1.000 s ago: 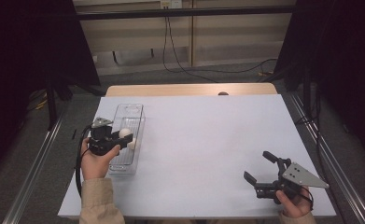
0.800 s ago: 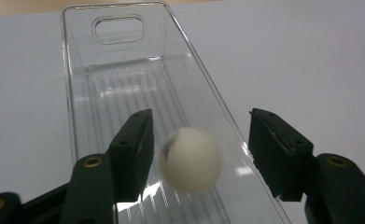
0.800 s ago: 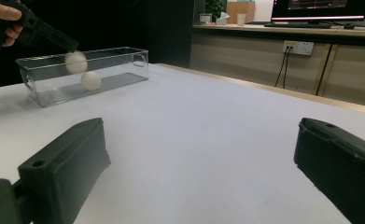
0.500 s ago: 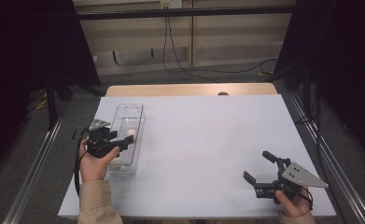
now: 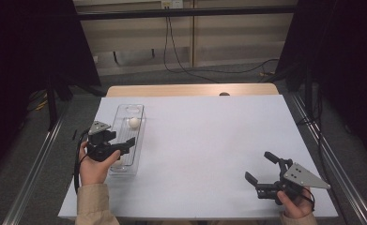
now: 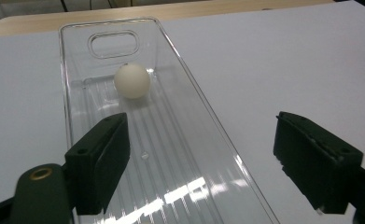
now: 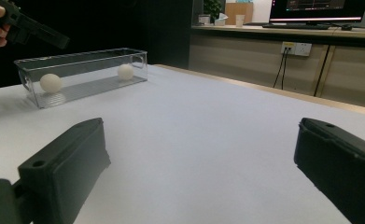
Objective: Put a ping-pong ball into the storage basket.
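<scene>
Clear ribbed plastic tray point(image 6: 185, 140) | two round white balls point(image 7: 51, 82) | smooth table point(image 5: 209, 140)

Quick count of what's on the white counter point(image 5: 209, 140): one long clear plastic rectangular bin point(image 5: 127, 140), and two small round white balls inside it, one ball near the far end point(image 5: 133, 123) and one ball near the close end point(image 7: 51, 82). Two black handheld grippers as well, a left gripper point(image 5: 125, 143) and a right gripper point(image 5: 261, 168), so four black fingers point(image 6: 101, 158) altogether
</scene>
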`<state>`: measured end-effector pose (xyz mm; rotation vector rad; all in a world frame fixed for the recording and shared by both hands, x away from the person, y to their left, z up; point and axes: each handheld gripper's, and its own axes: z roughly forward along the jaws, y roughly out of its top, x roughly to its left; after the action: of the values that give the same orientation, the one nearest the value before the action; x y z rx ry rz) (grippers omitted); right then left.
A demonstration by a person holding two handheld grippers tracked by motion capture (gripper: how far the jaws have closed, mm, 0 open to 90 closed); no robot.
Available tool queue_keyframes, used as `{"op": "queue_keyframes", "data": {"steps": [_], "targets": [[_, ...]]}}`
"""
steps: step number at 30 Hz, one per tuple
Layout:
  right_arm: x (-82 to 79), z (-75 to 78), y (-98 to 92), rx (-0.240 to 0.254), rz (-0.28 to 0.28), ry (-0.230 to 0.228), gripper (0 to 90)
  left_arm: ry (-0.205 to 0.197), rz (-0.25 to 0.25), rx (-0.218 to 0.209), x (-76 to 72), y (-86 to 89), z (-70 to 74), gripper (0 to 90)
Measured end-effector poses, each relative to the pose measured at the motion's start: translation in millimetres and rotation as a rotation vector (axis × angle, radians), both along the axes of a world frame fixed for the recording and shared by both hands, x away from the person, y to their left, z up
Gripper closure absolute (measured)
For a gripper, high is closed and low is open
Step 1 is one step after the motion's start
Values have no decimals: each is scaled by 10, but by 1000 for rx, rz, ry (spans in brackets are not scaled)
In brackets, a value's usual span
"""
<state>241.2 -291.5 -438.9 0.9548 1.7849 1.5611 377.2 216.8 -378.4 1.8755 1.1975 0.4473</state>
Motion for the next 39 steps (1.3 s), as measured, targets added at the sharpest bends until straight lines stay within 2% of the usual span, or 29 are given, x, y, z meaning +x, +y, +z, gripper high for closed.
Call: {"op": "queue_keyframes", "data": {"steps": [16,30,39], "targets": [[0,-2,-1,2,0,2,17,-39,15,-47,-94,3,-34,85],[2,-3,2,2,1,3,17,-91,-14,-75,-196,15,-71,43],[1,-2,0,3,1,3,17,-106,-31,-88,-254,18,-92,42]]}}
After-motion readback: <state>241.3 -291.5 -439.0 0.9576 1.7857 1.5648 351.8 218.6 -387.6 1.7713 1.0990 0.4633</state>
